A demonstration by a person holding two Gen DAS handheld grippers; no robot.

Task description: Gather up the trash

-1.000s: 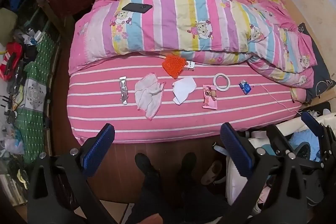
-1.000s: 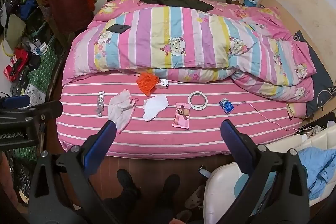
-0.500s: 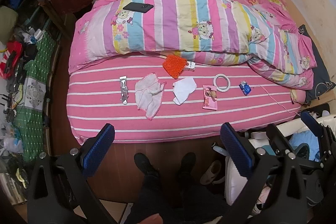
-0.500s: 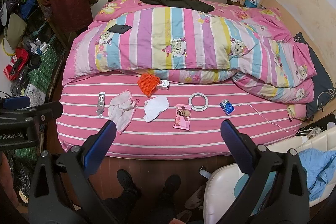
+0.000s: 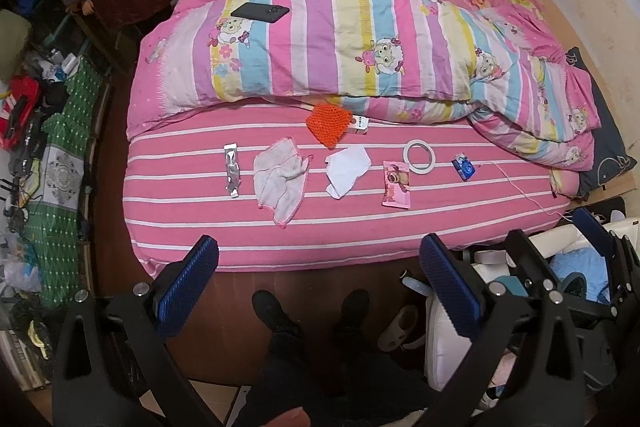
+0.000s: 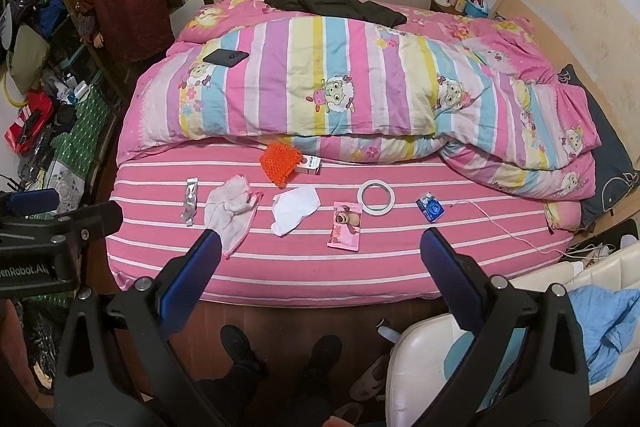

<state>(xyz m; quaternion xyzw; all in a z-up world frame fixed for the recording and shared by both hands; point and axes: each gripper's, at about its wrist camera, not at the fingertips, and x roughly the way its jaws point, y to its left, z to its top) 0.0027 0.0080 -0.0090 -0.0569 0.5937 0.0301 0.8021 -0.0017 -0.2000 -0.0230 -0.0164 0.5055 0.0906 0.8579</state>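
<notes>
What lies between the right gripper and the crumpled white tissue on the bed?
Nothing visible. The right gripper hangs open over the bed's near edge, and only bare striped sheet separates it from the tissue. The pink cloth and pink wrapper lie to either side, apart from the tissue.

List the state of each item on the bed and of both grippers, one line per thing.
left gripper: open, empty, short of the bed
right gripper: open, empty
silver wrapper: flat, crinkled
white cloth: crumpled
tissue: crumpled
pink packet: lying flat
tape roll: lying flat
blue packet: lying flat
orange net: bunched beside a small box
phone: face down on the quilt
</notes>
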